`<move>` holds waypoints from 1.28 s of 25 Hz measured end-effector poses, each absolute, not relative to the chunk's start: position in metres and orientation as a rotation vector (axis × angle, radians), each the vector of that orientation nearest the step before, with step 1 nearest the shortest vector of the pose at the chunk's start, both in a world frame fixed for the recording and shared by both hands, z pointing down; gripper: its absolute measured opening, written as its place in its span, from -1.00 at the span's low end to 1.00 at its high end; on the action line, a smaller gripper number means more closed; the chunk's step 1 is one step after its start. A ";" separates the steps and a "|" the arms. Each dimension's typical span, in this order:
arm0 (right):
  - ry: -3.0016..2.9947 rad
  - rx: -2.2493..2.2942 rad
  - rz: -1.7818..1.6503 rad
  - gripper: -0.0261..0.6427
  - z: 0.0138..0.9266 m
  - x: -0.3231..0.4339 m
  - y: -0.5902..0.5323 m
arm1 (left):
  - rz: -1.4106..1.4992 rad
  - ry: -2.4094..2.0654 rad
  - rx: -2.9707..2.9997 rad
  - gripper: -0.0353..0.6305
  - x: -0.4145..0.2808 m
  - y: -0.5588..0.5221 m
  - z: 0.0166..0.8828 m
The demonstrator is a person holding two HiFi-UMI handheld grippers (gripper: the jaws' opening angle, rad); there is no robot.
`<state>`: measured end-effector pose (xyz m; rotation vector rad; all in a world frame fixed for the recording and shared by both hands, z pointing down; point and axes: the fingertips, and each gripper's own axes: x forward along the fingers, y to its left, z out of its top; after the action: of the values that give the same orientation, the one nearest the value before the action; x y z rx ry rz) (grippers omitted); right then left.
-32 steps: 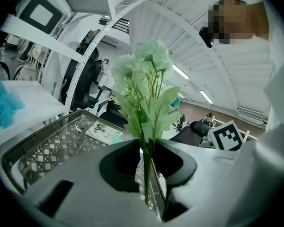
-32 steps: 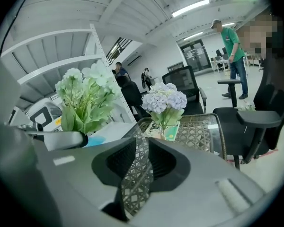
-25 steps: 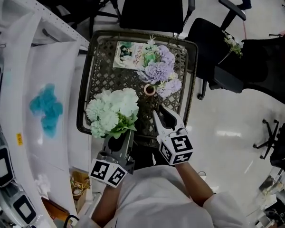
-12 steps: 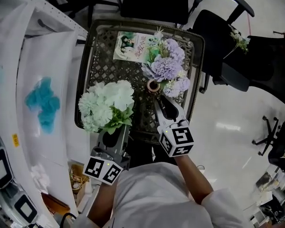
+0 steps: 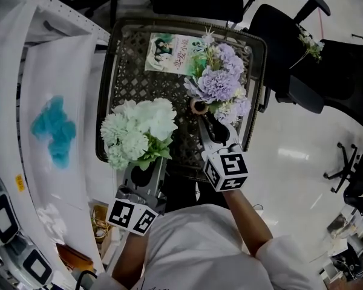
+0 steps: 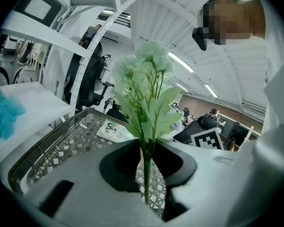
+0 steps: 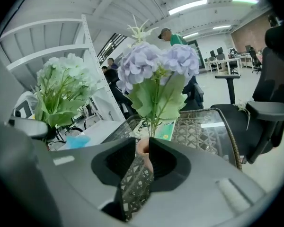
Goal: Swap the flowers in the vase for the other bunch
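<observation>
Left gripper [image 6: 146, 148]: jaws closed on the stems of the white bunch [image 5: 139, 132], held upright, down-left of the vase [image 5: 198, 106] in head view. Right gripper [image 5: 208, 123]: jaws apart and just been opening, tips just short of the vase, its neck in line with the gap. Left forearm [image 5: 128, 260] and right forearm [image 5: 247, 219] reach forward towards the vase.

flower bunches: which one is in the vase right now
The purple bunch: its stems stand in the small pink vase on the wicker table. The pale green bunch is clamped by its stems in the left gripper.
</observation>
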<state>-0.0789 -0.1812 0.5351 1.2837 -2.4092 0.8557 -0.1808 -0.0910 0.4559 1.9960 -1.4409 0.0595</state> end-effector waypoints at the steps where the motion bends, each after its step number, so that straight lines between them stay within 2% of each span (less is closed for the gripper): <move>1: -2.407 1.287 0.854 -0.67 0.536 -0.079 -0.183 | 0.061 -1.442 1.991 -0.67 -0.182 -0.092 0.457; 32: -2.389 1.394 0.740 -0.53 0.559 -0.086 -0.221 | 0.069 -1.433 1.919 -0.68 -0.193 -0.103 0.482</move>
<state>-0.0865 -0.2207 0.5587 1.3943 -2.3887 0.7399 -0.1929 -0.1035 0.4820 1.9191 -1.4334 0.0694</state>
